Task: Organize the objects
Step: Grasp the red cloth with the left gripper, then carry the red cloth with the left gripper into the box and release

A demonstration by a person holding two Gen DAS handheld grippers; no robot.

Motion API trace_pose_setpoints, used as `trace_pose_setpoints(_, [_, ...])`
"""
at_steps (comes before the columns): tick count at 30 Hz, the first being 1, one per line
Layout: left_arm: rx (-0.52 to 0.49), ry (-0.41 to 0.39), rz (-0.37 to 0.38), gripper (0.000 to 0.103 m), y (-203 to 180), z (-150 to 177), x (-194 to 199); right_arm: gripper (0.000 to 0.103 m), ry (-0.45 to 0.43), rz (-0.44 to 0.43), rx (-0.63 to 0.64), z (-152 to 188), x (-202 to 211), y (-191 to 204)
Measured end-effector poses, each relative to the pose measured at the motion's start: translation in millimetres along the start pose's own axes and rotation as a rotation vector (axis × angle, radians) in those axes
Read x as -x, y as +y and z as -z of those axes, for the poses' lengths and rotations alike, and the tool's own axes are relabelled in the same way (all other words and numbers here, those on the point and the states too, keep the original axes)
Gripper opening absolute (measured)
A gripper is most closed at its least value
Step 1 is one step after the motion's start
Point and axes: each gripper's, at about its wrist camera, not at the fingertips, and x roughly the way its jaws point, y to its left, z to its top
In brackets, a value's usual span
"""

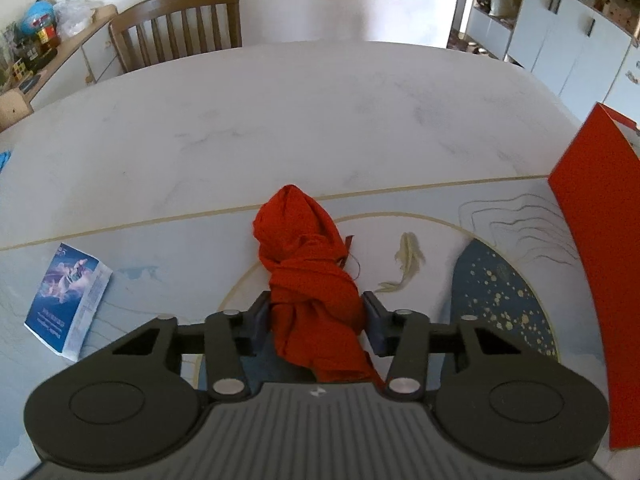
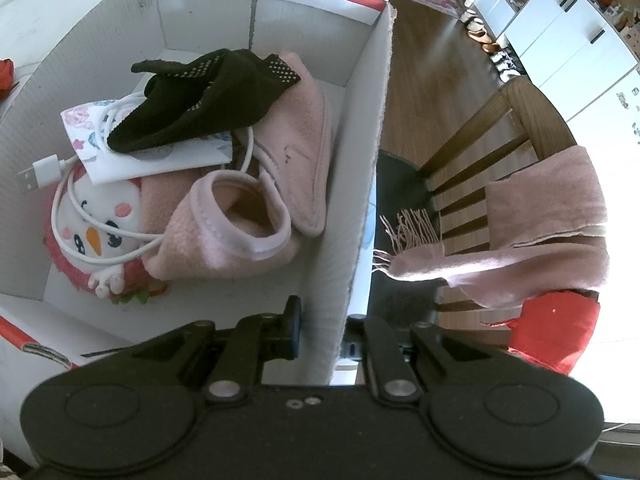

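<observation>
A crumpled red cloth (image 1: 304,248) lies on the patterned table mat (image 1: 500,300) in the left wrist view. My left gripper (image 1: 316,314) is shut on its near end, a pad pressing in from each side. The red outer wall of a cardboard box (image 1: 592,240) stands at the right. In the right wrist view my right gripper (image 2: 324,336) is shut on the white box wall (image 2: 360,160), one finger inside and one outside. Inside lie a black knit piece (image 2: 200,104), pink fleece (image 2: 256,208), a white USB cable (image 2: 48,168), a floral packet (image 2: 152,160) and a snowman plush (image 2: 96,224).
A blue packet (image 1: 68,300) lies on the mat at the left. A wooden chair (image 1: 180,24) stands behind the white marble table (image 1: 280,112). Beside the box, another chair (image 2: 480,140) carries a pink scarf (image 2: 540,224) and something red (image 2: 556,332). White cabinets line the right.
</observation>
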Motion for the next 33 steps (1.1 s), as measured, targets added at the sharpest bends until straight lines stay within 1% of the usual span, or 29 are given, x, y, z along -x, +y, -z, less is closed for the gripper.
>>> trace_pose_setpoints(6, [-0.022, -0.007, 0.007, 0.037, -6, 3, 15, 0.009, -0.005, -0.011, -0.016, 0, 0, -3])
trace_pose_setpoints(13, [-0.025, -0.042, 0.065, 0.036, -15, 3, 51, 0.009, -0.017, -0.023, -0.014, 2, 1, -4])
trace_pose_setpoints(18, [-0.023, -0.063, 0.138, 0.036, -25, 2, 81, 0.008, -0.021, -0.026, -0.009, 3, 1, -3])
trace_pose_setpoints(25, [-0.033, -0.088, 0.215, 0.035, -46, 0, 115, 0.008, -0.024, -0.026, 0.010, 3, 2, -1])
trace_pose_setpoints(29, [-0.015, -0.127, 0.295, 0.035, -61, -6, 136, 0.008, -0.030, -0.028, 0.017, 4, 3, -1])
trace_pose_setpoints(33, [-0.070, -0.159, 0.352, 0.035, -86, -17, 158, 0.008, -0.034, -0.032, 0.022, 4, 3, -1])
